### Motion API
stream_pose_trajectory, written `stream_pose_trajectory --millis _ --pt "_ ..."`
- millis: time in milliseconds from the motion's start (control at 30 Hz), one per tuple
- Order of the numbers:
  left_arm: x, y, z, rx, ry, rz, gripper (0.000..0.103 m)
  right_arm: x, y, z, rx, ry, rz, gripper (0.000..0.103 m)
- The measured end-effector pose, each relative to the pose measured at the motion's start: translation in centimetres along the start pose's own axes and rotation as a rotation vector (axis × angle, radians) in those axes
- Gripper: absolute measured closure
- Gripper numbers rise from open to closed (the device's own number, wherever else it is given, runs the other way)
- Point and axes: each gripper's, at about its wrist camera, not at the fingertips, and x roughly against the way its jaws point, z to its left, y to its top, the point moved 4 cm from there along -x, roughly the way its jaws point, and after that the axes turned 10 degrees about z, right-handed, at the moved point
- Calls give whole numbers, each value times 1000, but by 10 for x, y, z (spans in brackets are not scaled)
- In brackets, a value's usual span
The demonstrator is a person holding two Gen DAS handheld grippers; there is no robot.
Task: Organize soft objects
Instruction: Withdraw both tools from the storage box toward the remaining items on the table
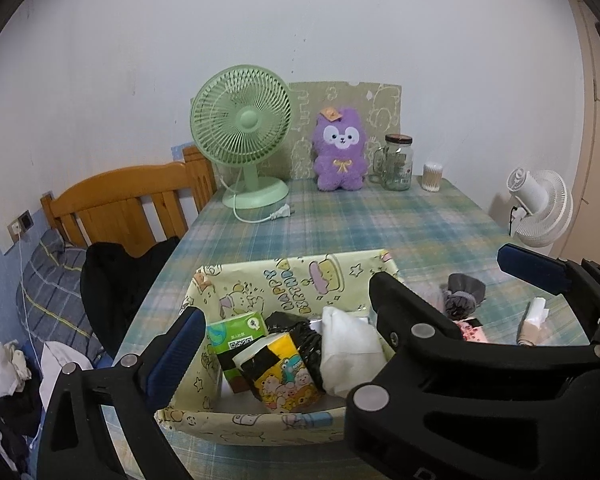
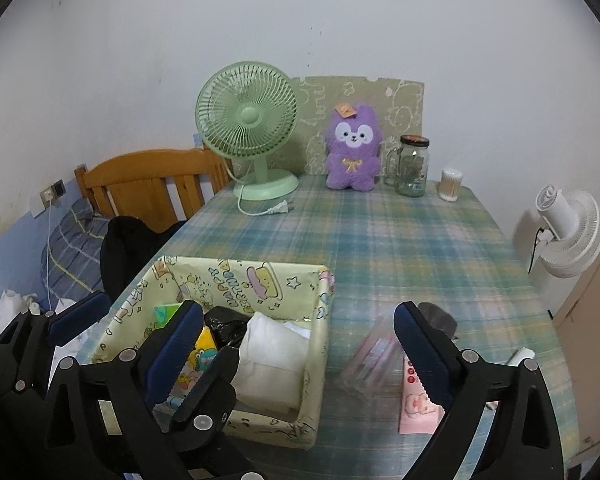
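Right-wrist view: the paper-lined box near the front-left of the plaid worktop already holds a green tissue pack, a yellow cartoon pack, a black bag and white folded cloth. Left outside it, by the look of things: a clear pouch, a pink packet and a grey bundle just right of the box. The right hand-held gripper hangs wide open and empty over the pouch and box edge; the left hand-held gripper is likewise open, holding nothing, above the box. A purple plush toy sits at the far edge, beside a green fan.
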Motion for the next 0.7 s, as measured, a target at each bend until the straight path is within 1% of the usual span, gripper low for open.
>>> stream_pose_trajectory --millis 333,500,700 --pt "23 10 -17 -9 -12 -51 0 32 7 -13 0 -23 -75 2" --pt "34 15 -25 -17 -14 -76 0 46 10 -20 3 -20 -101 0" --pt "43 20 -36 -7 -17 -86 0 60 13 -32 -4 -22 -127 0"
